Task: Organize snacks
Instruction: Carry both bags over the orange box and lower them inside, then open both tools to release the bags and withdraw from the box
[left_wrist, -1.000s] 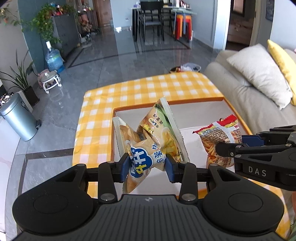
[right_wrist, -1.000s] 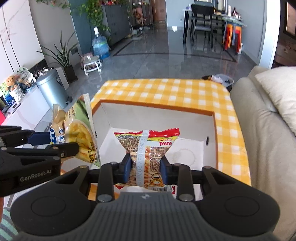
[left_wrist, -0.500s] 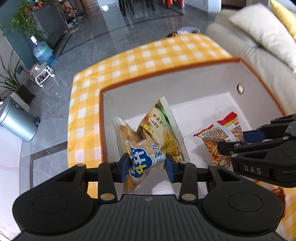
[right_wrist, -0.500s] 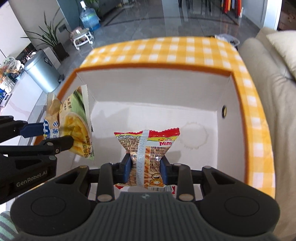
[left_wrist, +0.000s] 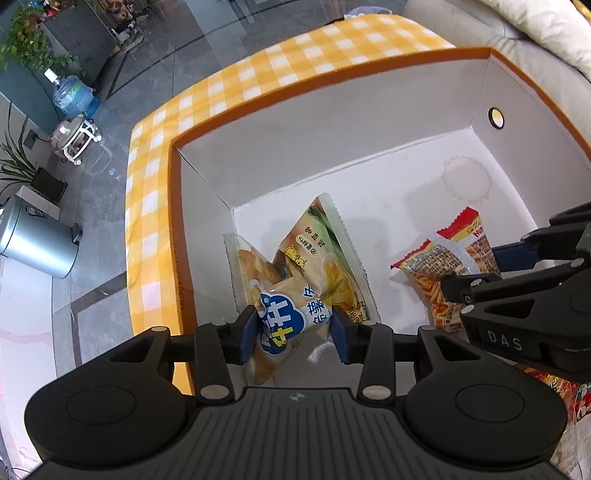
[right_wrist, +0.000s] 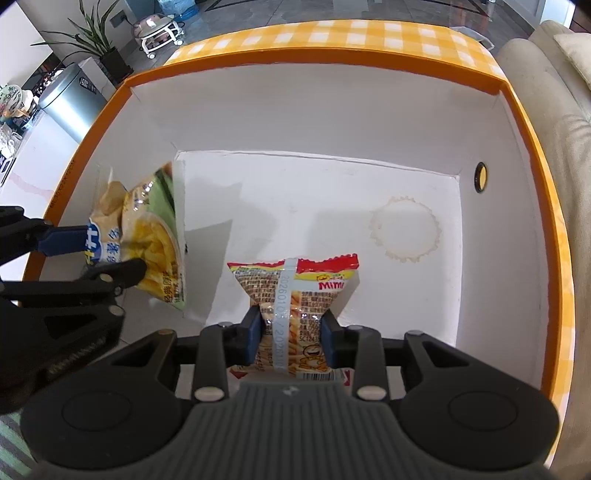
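Both grippers lowered inside box (right_wrist: 517, 110) (clamping chip bag (left_wrist: 295, 280), Mimi bag (right_wrist: 295, 295)); floor ahead open.

The big box (right_wrist: 524, 122) with the orange rim has tall white walls on all four sides, so a claw can only go in from the top. Inside, the white floor is bare at the back and on the right side, near the round mark (right_wrist: 405, 229) and the little hole (right_wrist: 480, 177) in the right wall. The left claw (left_wrist: 293, 325) with its yellow chip bag (left_wrist: 314, 273) fills the left corner, close to the left wall. The right claw (right_wrist: 291, 328) with its red Mimi snack bag (right_wrist: 295, 284) sits in the front middle. A thin gap of floor lies between the two bags. A sofa (right_wrist: 554, 74) stands just beside the box on the right.
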